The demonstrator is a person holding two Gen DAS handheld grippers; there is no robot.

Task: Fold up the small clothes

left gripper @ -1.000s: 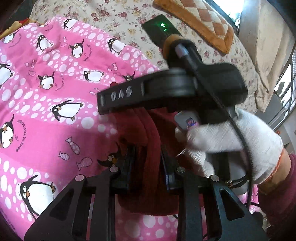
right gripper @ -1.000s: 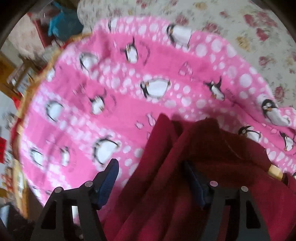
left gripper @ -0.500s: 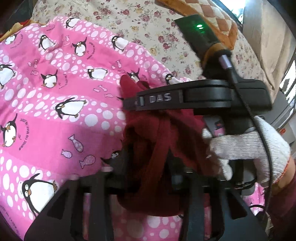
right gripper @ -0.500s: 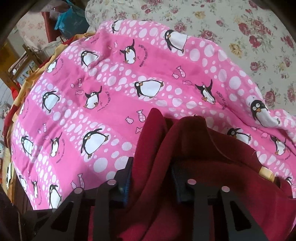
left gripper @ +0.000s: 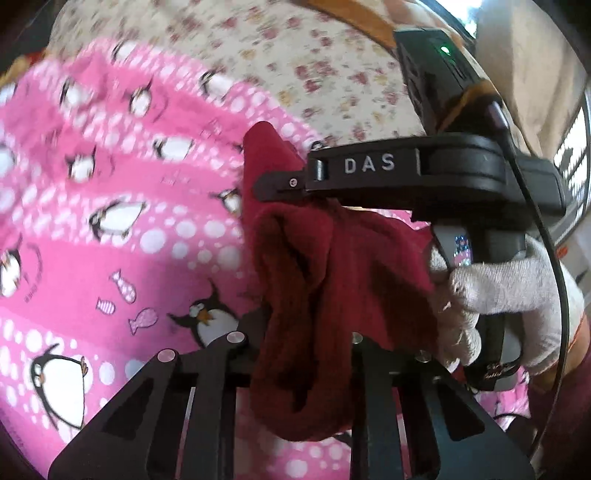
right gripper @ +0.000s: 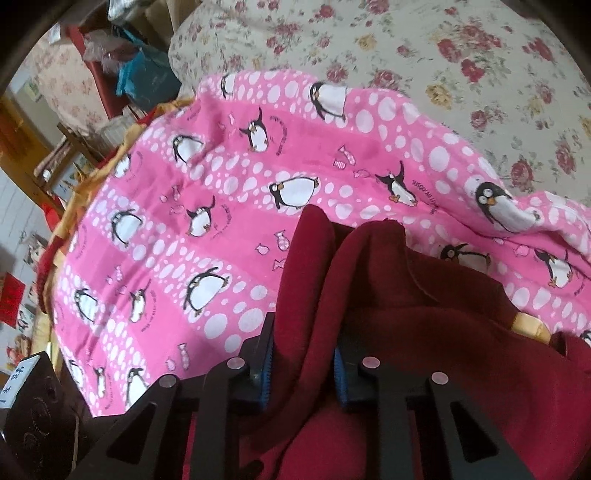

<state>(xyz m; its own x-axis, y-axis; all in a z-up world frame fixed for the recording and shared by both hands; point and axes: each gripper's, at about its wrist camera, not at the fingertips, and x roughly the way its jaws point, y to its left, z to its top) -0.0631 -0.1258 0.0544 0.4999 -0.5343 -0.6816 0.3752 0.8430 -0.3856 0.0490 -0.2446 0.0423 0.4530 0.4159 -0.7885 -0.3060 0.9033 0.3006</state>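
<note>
A dark red garment (left gripper: 332, 266) hangs bunched between both grippers above a pink penguin blanket (left gripper: 110, 229). My left gripper (left gripper: 306, 332) is shut on a fold of the red garment. My right gripper (right gripper: 303, 358) is shut on another fold of it (right gripper: 388, 295), its blue pads pressing the cloth. In the left wrist view the right gripper's body marked DAS (left gripper: 388, 173) crosses the frame, held by a white-gloved hand (left gripper: 509, 288). A corner of the garment (left gripper: 266, 147) sticks up beyond its fingers.
The pink blanket (right gripper: 240, 206) lies on a floral bedspread (right gripper: 480, 74). An orange checked cushion (left gripper: 354, 18) lies at the far edge. Room furniture and clutter (right gripper: 74, 129) stand beyond the bed's left side. A yellow tag (right gripper: 528, 325) shows at the garment's edge.
The right gripper has closed on the red garment. Both grippers have lifted it off the blanket, and the right gripper has moved right and away in the left wrist view.
</note>
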